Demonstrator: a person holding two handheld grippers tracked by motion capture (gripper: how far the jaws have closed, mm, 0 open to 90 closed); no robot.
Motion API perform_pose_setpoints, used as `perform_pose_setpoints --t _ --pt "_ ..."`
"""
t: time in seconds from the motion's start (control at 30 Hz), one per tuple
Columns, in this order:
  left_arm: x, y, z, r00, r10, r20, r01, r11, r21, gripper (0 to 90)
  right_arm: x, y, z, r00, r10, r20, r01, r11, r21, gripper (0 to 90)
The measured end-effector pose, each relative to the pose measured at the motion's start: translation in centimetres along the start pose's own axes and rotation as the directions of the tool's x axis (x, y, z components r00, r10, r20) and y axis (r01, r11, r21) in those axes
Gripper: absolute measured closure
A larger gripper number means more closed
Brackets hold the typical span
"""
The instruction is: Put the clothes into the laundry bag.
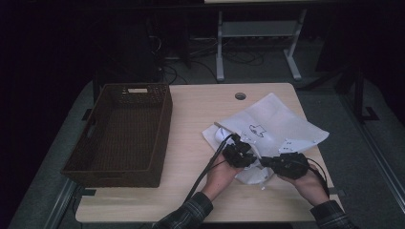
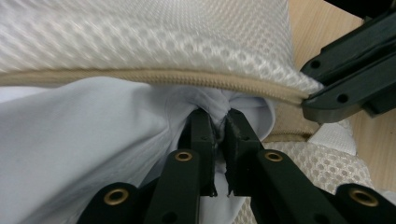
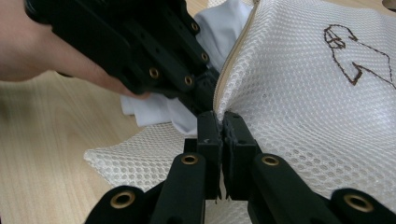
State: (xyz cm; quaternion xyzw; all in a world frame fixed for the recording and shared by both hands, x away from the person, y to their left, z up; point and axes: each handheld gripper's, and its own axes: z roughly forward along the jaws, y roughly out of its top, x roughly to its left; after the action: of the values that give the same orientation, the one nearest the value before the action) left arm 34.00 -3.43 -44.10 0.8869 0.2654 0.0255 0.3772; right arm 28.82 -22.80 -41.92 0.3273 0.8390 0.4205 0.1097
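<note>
A white mesh laundry bag point(image 1: 277, 121) with a beige zipper point(image 2: 163, 77) and a brown stitched figure point(image 3: 355, 58) lies on the right half of the wooden table point(image 1: 191, 119). A white garment point(image 2: 84, 144) sits at the bag's mouth, partly under the mesh. My left gripper point(image 2: 219, 116) is shut on a bunched fold of that garment just below the zipper. My right gripper point(image 3: 219, 116) is shut on the bag's mesh edge beside the zipper. In the high view the left gripper point(image 1: 241, 153) and right gripper point(image 1: 267, 162) meet tip to tip at the bag's near corner.
A dark woven basket point(image 1: 165, 129) stands on the left half of the table with nothing visible inside. A cable hole point(image 1: 240, 96) sits near the far edge. Bare tabletop lies between basket and bag. Table legs and cables show on the floor beyond.
</note>
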Motion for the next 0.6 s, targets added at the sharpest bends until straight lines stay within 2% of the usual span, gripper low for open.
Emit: perform_pose_setpoints --t 0.1,0.27,0.37,0.5,0.6 --pt "-0.1 -0.2 0.1 0.9999 0.005 0.010 -0.005 0.9999 -0.009 77.4 -0.1 -0.1 0.0 1.0000 0.001 0.001 -0.001 1.000 -0.001 86.1" --pt "-0.4 -0.3 -0.9 0.9995 0.017 0.027 -0.016 0.9997 -0.017 63.1 -0.3 -0.1 -0.1 1.0000 0.002 -0.001 -0.002 1.000 -0.004 86.1" --pt "-0.8 -0.5 -2.0 0.9991 0.033 0.027 -0.032 0.9993 -0.021 57.4 -0.4 -0.1 -0.2 1.0000 0.005 0.001 -0.005 1.000 -0.006 86.0" --pt "-0.9 -0.9 -4.0 0.9986 0.050 0.020 -0.049 0.9985 -0.023 54.9 -0.4 -0.2 -0.2 1.0000 0.009 0.001 -0.009 1.000 -0.001 86.0" --pt "-0.6 -1.3 -5.6 0.9990 0.045 0.005 -0.045 0.9985 -0.030 54.0 -0.5 -0.2 -0.1 1.0000 0.008 -0.002 -0.008 1.000 0.002 86.0"
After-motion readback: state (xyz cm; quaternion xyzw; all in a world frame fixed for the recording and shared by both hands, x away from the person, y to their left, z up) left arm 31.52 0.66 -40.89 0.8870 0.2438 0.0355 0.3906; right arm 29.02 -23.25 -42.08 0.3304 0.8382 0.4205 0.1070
